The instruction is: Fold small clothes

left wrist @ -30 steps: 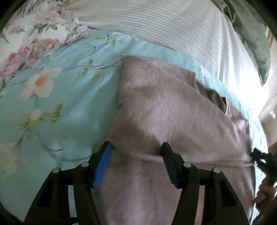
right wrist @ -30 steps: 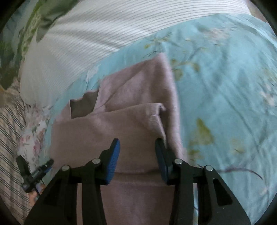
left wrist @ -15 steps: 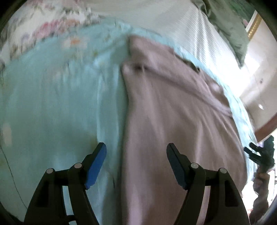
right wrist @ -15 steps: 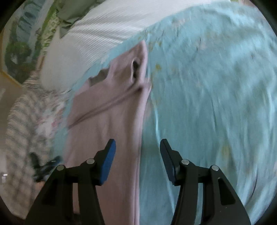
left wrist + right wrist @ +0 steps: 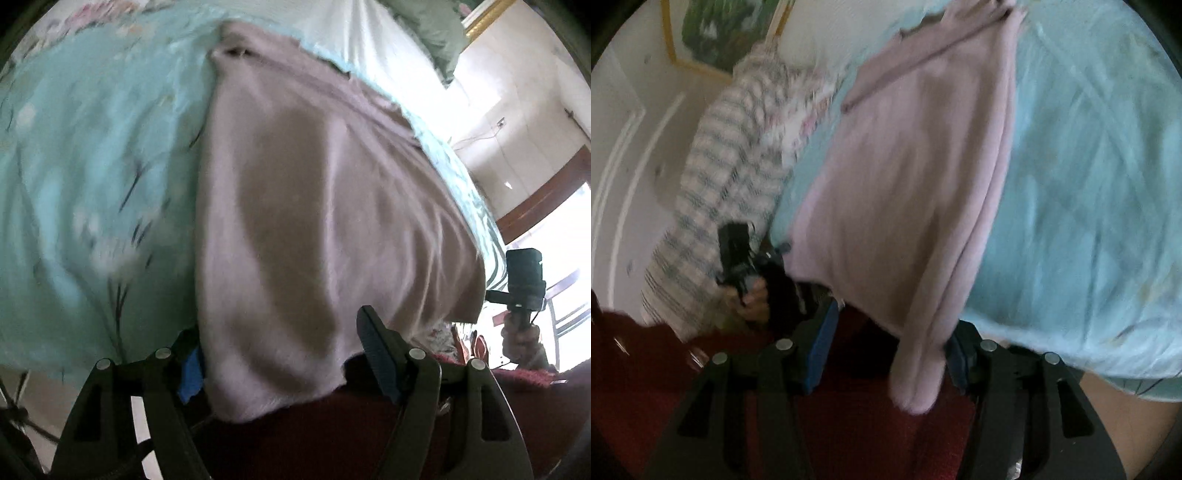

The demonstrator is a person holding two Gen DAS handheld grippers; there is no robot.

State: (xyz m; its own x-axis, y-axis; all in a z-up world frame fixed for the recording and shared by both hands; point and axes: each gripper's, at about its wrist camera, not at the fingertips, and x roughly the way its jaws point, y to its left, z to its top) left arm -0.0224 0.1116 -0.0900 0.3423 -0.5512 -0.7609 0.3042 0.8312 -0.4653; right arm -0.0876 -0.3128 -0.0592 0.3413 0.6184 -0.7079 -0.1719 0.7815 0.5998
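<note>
Both grippers have drawn back toward the person since a second ago, when their pads sat over the middle of the mauve garment (image 5: 325, 206); its near hem, then out of frame, now hangs over the bed's edge between the fingers.

Its long axis runs straight away from the cameras, from the near edge of the turquoise floral bedspread (image 5: 92, 184) up toward the white striped pillow (image 5: 354, 29), with the collar end farthest away. In the right wrist view the garment (image 5: 905, 184) shows its right side folded in along its length, the doubled edge ending in a rounded lobe that droops below the bed's edge.

Much is smeared by motion blur, so the weave and the collar are hard to make out. A dark red fabric (image 5: 332, 435) fills the bottom of both views. The left blue pad is half covered by the hem.

On the left gripper (image 5: 284, 365) the jaws are spread wide, with the hem draped between them; whether either pad presses the cloth cannot be told. On the right gripper (image 5: 886, 354) the jaws are likewise well apart, and the hanging lobe lies against the right finger, covering most of its pad, with no clamping visible. A striped grey-and-white cloth (image 5: 713, 192) lies to the left of the garment.
</note>
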